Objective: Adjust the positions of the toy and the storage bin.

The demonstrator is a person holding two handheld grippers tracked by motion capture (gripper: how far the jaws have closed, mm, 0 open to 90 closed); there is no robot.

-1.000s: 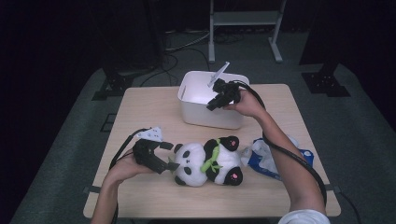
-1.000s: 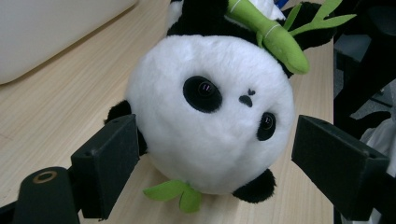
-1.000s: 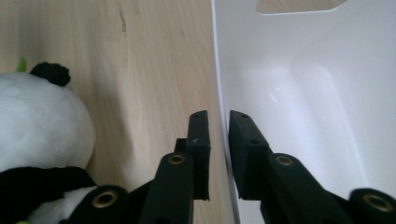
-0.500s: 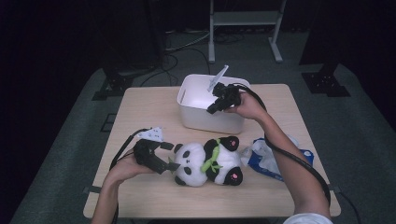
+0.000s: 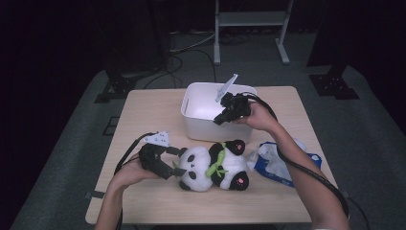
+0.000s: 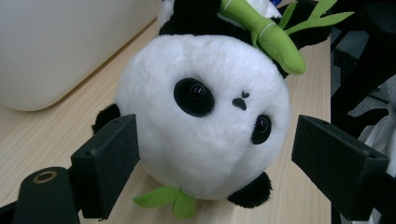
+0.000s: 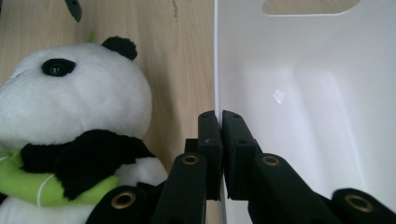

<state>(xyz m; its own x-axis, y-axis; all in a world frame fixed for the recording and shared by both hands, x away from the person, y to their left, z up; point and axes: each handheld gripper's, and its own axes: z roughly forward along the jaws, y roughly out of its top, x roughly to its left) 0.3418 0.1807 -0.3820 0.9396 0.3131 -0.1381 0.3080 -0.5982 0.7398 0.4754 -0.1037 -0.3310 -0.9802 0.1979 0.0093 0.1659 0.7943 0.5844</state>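
Note:
A black-and-white plush panda with a green bamboo sprig lies on the wooden table, just in front of a white plastic bin. My left gripper is open at the panda's head. In the left gripper view its jaws flank the round white face, the left jaw against the fur and the right jaw apart. My right gripper is shut on the bin's front wall. In the right gripper view its jaws pinch the thin white wall, with the panda beside it.
A blue and white crinkled packet lies right of the panda, under my right forearm. The bin stands at the table's far middle. Bare tabletop shows at the far left and along the near edge. Dark floor, cables and stand legs surround the table.
My right gripper has come slightly nearer, and the bin's front wall has shifted a little toward the panda with it. The left gripper and the panda have stayed put.

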